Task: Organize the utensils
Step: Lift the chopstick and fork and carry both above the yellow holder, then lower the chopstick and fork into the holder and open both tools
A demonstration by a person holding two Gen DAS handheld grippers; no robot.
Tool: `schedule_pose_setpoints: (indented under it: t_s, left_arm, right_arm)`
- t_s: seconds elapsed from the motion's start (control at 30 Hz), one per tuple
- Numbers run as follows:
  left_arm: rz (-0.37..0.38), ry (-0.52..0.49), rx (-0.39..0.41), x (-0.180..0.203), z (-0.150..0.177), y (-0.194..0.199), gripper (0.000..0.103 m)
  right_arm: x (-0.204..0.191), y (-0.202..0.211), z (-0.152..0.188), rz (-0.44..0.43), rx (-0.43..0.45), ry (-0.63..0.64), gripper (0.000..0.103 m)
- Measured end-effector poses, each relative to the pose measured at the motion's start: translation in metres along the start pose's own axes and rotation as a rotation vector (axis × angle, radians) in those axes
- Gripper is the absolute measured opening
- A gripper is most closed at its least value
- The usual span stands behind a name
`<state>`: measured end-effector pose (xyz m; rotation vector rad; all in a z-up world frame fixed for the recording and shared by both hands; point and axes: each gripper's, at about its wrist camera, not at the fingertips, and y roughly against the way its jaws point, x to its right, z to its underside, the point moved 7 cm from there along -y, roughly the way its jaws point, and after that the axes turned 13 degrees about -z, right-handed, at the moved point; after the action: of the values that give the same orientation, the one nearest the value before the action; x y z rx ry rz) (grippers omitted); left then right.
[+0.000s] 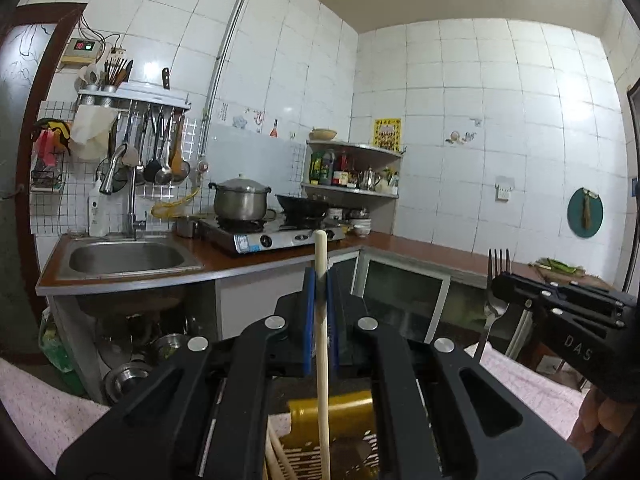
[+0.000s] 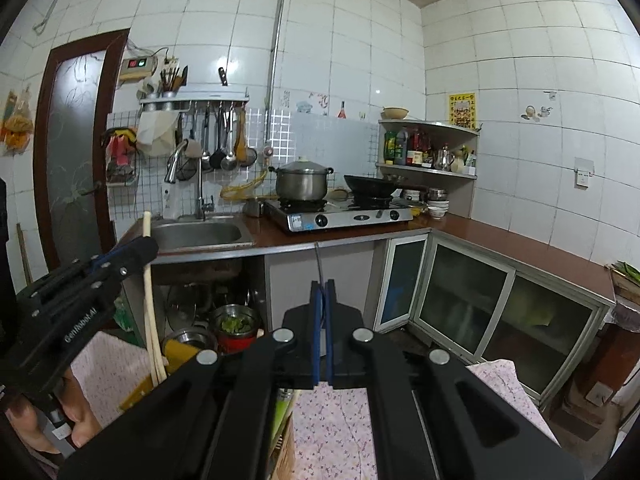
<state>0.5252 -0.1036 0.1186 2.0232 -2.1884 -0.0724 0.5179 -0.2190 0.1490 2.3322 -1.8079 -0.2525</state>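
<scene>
Two utensils are in hand, one in each tool, both carried upright above a cloth-covered table [image 2: 340,420] with the kitchen beyond. Nearest, in the left wrist view, the left tool [image 1: 319,292] has its blue pads pressed together on a pale wooden stick [image 1: 322,360], probably a chopstick or a spoon handle; its long axis runs almost straight up and down, with the round top end well above the jaws and the lower part reaching down toward a yellow holder [image 1: 332,412] directly beneath, where other pale sticks [image 1: 276,452] already lie. That vertical line over the holder is what the coming move seems to turn on: the holder lies below the left tool, so lowering the stick along its own axis looks like the natural step, and the left hand is the nearer one to it. To the right in that view, the right tool [image 1: 498,280] pinches a metal fork [image 1: 494,300] near its neck, tines up and handle hanging down toward the cloth. In the right wrist view the right tool's jaws are shut and only a thin dark edge of the fork [image 2: 319,264] rises above them. Farther off stand the sink [image 1: 126,258], the stove [image 1: 272,236] with a pot [image 1: 240,200], and tiled walls.
</scene>
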Motion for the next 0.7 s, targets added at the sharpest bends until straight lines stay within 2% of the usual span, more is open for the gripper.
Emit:
schedule_pose_setpoints:
  t_s: [0.3, 0.47, 0.7]
  left_arm:
    - [-0.027, -0.030, -0.053, -0.007, 0.038, -0.006, 0.005]
    - [-0.046, -0.063, -0.089, -0.013, 0.061, -0.009, 0.005]
    - [-0.050, -0.068, -0.114, -0.018, 0.078, -0.009, 0.005]
  right_arm:
    - [-0.004, -0.011, 0.034, -0.016, -0.008, 0.000, 0.002]
    - [-0.006, -0.024, 0.058, -0.045, -0.037, -0.001, 0.002]
    - [-0.014, -0.038, 0.078, -0.103, -0.078, -0.015, 0.002]
